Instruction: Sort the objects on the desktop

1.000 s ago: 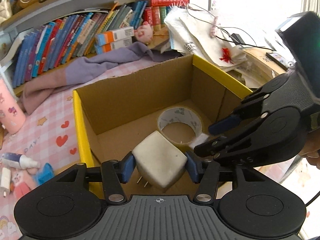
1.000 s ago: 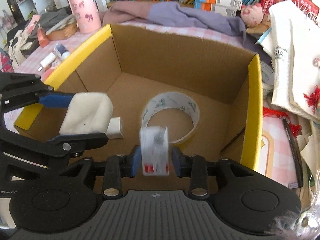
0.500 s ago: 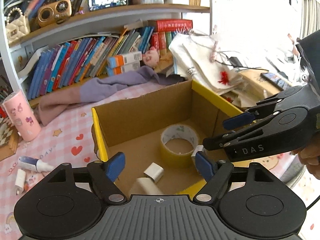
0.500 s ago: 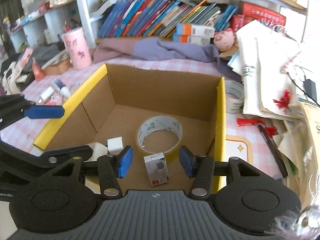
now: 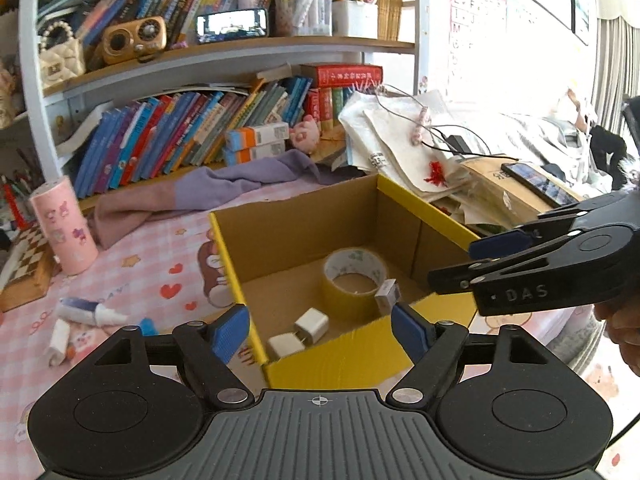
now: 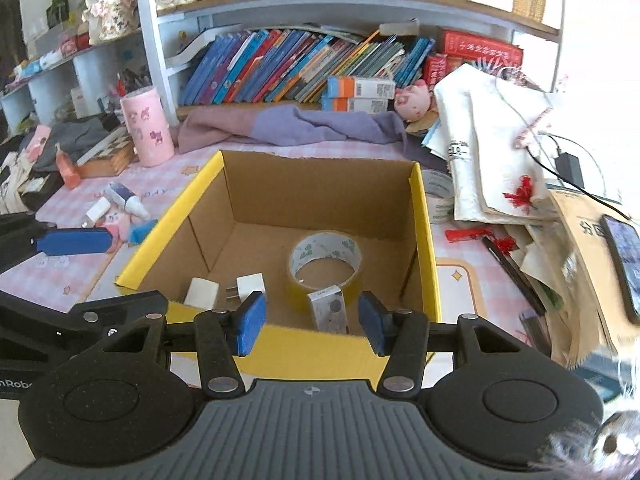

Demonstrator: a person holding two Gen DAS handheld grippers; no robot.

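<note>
Hovering near the front rim of the box, left hand-held gripper [image 5: 320,330]: blue ribbed pads spread wide, nothing between them. Right hand-held gripper [image 6: 310,320] likewise spread and empty, held over the near wall.

Open-topped corrugated cardboard box with yellow outer faces [image 6: 424,240] sits on the desk with a pink checked cloth [image 5: 132,276]. On its brown floor:
- roll of yellowish packing tape, printed white inner liner [image 6: 325,262], lying flat toward the back right;
- small white carton with grey print [image 6: 329,312], upright, touching the front of the tape roll;
- two white square plastic plug adapters, [image 6: 202,293] and [image 6: 250,285], side by side at the front left, the second showing metal prongs.

A second ago the left pads pinched a white adapter and the right pads the small carton, both low inside the box. Both items now rest on the box floor, and both grippers sit higher and further back.

Outside the box: pink cylindrical cup with cartoon prints [image 5: 64,230], a crumpled purple-pink cloth [image 6: 296,128], leaning books on the shelf [image 6: 288,68].
</note>
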